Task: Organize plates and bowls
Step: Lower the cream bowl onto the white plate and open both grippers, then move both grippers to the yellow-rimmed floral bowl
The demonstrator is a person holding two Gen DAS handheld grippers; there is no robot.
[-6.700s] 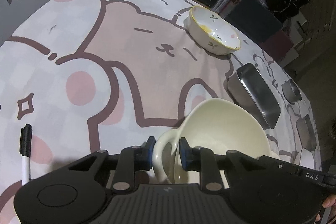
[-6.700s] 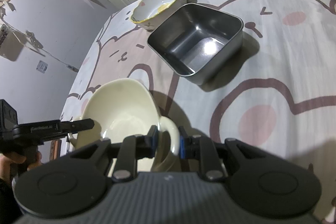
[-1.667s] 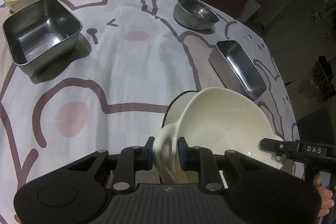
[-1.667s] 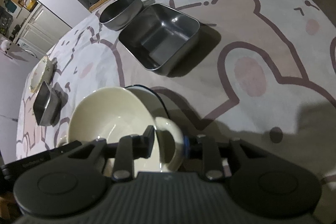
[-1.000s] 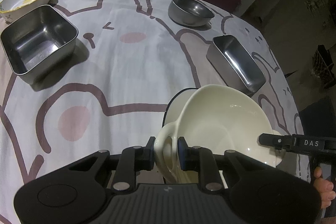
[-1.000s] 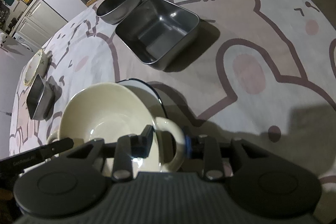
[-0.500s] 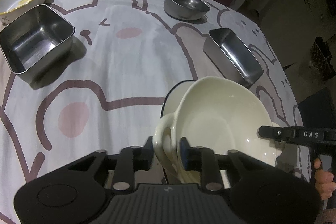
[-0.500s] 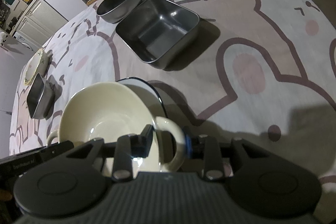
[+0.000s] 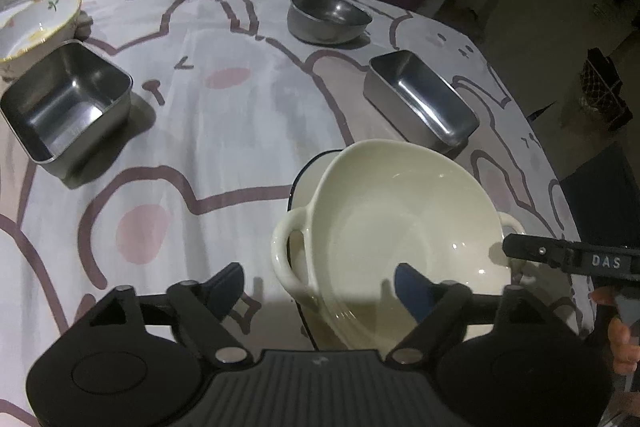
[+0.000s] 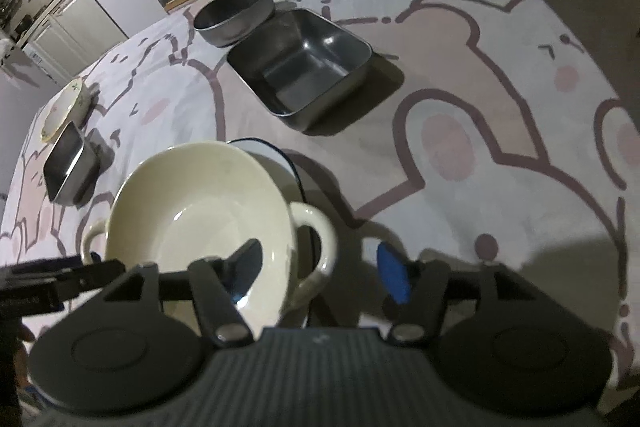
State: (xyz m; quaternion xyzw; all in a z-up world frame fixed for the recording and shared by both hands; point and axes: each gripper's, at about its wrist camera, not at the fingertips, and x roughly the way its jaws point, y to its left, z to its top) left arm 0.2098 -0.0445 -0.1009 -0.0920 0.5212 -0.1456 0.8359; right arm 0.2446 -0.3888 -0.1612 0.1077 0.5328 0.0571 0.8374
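Note:
A cream two-handled bowl [image 9: 404, 223] rests tilted on a white plate with a dark blue rim [image 9: 308, 175]. It also shows in the right wrist view [image 10: 200, 219], on the same plate [image 10: 272, 155]. My left gripper [image 9: 320, 285] is open, its fingers either side of the bowl's near handle [image 9: 286, 247]. My right gripper [image 10: 320, 271] is open around the other handle [image 10: 316, 243]. Neither holds anything.
On the bear-print tablecloth stand a square steel container [image 9: 64, 107], a rectangular steel container [image 9: 420, 99], a round steel bowl [image 9: 328, 17] and a floral ceramic bowl [image 9: 38, 23]. The table's edge [image 9: 560, 163] runs close on the right.
Both grippers have opened and let go of the cream bowl's handles. The bowl, carried across the table earlier, now sits on the blue-rimmed plate.

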